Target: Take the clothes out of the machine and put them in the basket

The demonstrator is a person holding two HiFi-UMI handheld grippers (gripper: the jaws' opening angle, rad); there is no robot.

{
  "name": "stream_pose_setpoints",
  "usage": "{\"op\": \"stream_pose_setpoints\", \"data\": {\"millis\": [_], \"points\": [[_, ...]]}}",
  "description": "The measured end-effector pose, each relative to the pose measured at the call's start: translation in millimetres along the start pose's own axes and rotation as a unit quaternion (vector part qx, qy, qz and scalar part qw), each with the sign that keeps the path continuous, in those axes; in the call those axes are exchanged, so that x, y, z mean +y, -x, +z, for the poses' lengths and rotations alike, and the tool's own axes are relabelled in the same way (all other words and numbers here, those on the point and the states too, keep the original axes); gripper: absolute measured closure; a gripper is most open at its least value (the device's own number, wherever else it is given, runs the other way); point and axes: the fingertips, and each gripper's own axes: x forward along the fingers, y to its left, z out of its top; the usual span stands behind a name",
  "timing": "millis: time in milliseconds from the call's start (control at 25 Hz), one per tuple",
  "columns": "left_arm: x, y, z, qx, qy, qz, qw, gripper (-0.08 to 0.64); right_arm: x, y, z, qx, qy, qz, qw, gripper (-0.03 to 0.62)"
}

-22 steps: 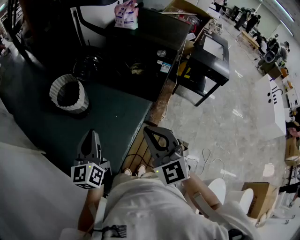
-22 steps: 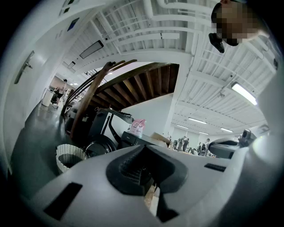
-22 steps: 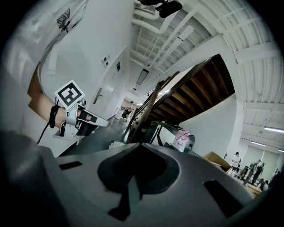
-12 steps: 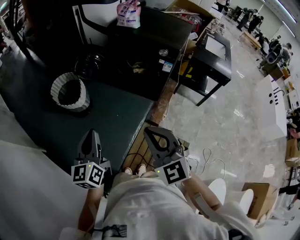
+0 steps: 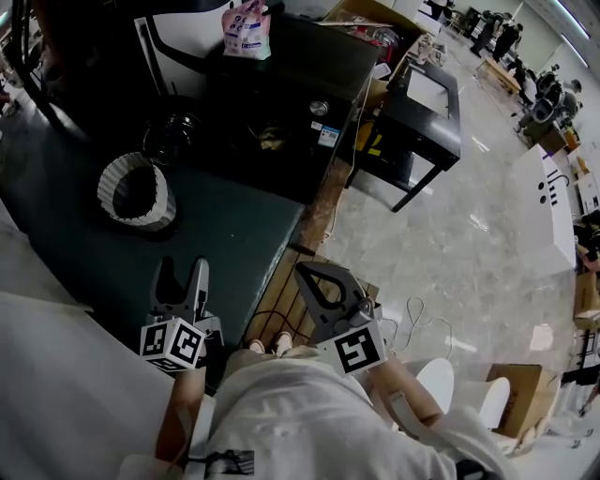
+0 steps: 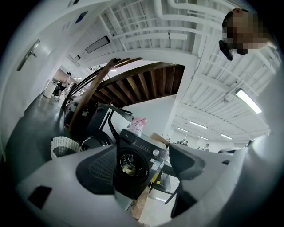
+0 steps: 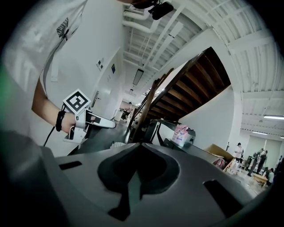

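Observation:
A black front-loading washing machine (image 5: 300, 94) stands ahead with its round door (image 5: 173, 131) swung open to the left. A pale bundle of clothes (image 5: 269, 141) lies in the drum and also shows in the left gripper view as clothes (image 6: 127, 167). The white ribbed basket (image 5: 134, 192) sits on the dark floor mat, left of the machine. My left gripper (image 5: 182, 270) is held low and well short of the machine. Its jaws stand open and hold nothing, and they frame the drum in the left gripper (image 6: 142, 166) view. My right gripper (image 5: 305, 274) is shut and empty.
A pink bag (image 5: 246, 28) sits on top of the machine. A black table (image 5: 427, 112) stands to its right, on the shiny floor. A wooden pallet (image 5: 281, 300) and loose cables (image 5: 417, 314) lie near my feet. A white cabinet (image 5: 548, 206) is at far right.
The left gripper's jaws, shut in the earlier frames, have spread open. Both grippers stay at about the same place; the view shifted slightly.

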Motion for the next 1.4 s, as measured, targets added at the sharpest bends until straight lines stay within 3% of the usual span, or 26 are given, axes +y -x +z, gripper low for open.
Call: {"op": "stream_pose_setpoints", "data": {"millis": [80,200,440,680,960,1160,1280,1400], "points": [[-3.0,-10.4,-7.0,0.011,-0.003,-0.005,0.9999,0.151,-11.1,2.1,-7.1,-0.001,-0.005,-0.008,1.0,0.578],[-10.1,-26.2,-11.4,0.015,0.002,-0.021,0.9997,0.104,-27.6,-0.8,-14.3,-0.003,-0.005,-0.017,1.0,0.578],[-17.3,-52.7,-0.9,0.008,0.001,-0.041,0.9991,0.072,-42.2,-20.7,-9.9,-0.008,-0.001,-0.016,1.0,0.578],[7.9,-98.0,4.3,0.021,-0.003,-0.049,0.9986,0.058,-58.5,-70.7,-13.9,0.0,-0.011,-0.011,1.0,0.578],[106.4,-208.8,-12.1,0.061,0.014,-0.05,0.9968,0.058,-92.3,-221.8,-42.3,0.036,-0.031,0.004,0.999,0.578],[175.3,-334.1,7.5,0.07,0.027,-0.096,0.9926,0.058,-131.0,-367.6,-32.7,0.067,0.016,0.023,0.997,0.578],[208.5,-398.1,29.5,0.097,0.067,-0.111,0.9868,0.058,-160.9,-431.6,-14.0,0.107,0.004,0.01,0.994,0.578],[217.9,-451.8,56.1,0.118,0.065,-0.149,0.9797,0.058,-189.6,-474.1,6.2,0.132,-0.019,-0.014,0.991,0.578]]}}
